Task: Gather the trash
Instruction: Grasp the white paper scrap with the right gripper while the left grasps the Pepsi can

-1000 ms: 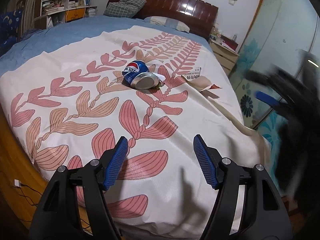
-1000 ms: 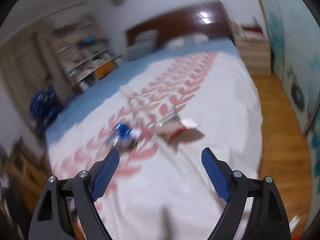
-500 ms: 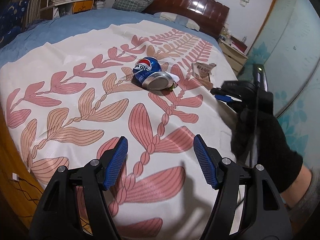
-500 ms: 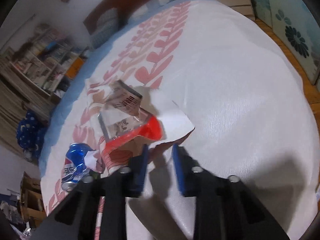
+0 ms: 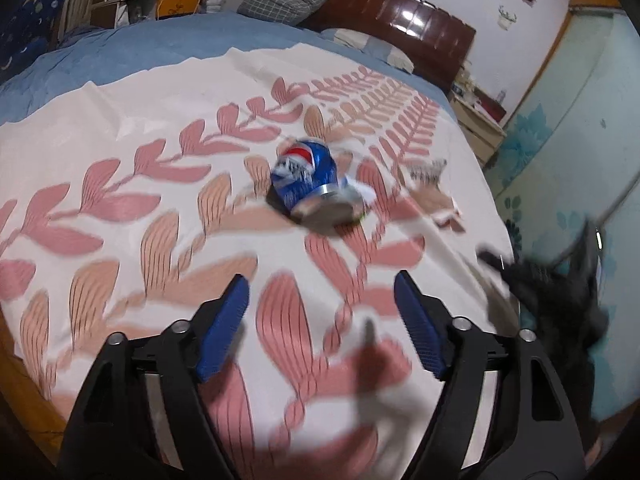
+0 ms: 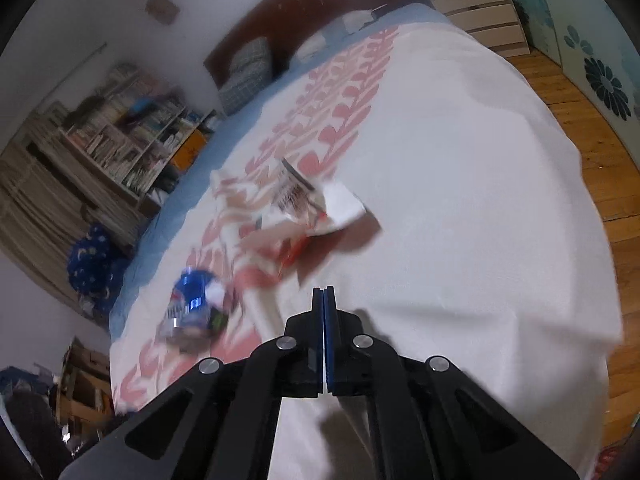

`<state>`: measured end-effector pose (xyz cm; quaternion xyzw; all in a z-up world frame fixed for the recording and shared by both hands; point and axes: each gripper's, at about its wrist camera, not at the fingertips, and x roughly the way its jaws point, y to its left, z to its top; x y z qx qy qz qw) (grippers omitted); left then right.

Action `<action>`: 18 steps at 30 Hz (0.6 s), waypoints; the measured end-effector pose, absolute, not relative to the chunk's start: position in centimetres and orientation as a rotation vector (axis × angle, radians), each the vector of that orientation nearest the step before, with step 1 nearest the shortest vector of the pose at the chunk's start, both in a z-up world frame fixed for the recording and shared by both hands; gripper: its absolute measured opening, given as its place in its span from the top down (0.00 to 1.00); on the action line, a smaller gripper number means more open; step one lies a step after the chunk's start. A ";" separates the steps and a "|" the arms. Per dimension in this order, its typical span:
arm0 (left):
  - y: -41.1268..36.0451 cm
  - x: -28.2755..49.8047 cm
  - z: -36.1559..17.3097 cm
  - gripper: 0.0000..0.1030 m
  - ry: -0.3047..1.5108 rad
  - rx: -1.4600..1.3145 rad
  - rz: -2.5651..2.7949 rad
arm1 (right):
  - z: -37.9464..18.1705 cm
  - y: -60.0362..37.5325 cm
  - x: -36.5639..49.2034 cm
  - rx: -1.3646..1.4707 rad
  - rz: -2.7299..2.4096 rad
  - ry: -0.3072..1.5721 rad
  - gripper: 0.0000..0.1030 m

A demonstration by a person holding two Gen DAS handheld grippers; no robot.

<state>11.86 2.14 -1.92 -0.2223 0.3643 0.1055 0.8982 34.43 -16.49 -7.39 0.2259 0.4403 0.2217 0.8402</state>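
Since a second ago my right gripper (image 6: 323, 292) has dropped toward the bed and its pads have come together flat, with nothing that I can see between them; it sits just short of the torn paper carton (image 6: 296, 204). My left gripper (image 5: 320, 312) has slid nearer the crushed blue cola can (image 5: 310, 182), and its jaws are opening, with only the bedspread (image 5: 120, 216) between them.

That can lies on its side on the leaf-print bedspread, dented, its silver end facing me, with a bit of white paper tucked against it. To its right, close by, lies the carton, flattened and ripped, red inside with printed text on one flap. Both views are smeared with motion. Beyond stand the dark headboard (image 5: 400, 12), a checked pillow (image 5: 284, 0) and bookshelves (image 6: 120, 148). My gloved right hand (image 5: 560, 292) shows as a dark blur at the bed's edge.
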 end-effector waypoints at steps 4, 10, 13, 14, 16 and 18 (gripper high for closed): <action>4.8 14.4 -2.5 0.22 0.729 -0.567 0.214 | -8.4 -17.4 35.3 0.550 0.487 0.990 0.91; 7.6 18.4 -4.3 0.21 0.758 -0.651 0.258 | -5.6 -13.8 38.9 0.440 0.405 0.899 0.24; 8.3 20.1 -5.2 0.19 0.775 -0.655 0.281 | -5.3 -11.9 41.2 0.384 0.335 0.918 0.25; 8.6 20.4 -5.4 0.19 0.780 -0.660 0.282 | -5.2 -11.6 41.8 0.361 0.298 0.915 0.25; 9.2 21.2 -6.2 0.19 0.792 -0.687 0.283 | -5.7 -10.4 43.6 0.329 0.257 0.937 0.22; 9.6 22.0 -6.6 0.18 0.802 -0.696 0.293 | -6.7 -9.2 44.6 0.303 0.263 0.983 0.24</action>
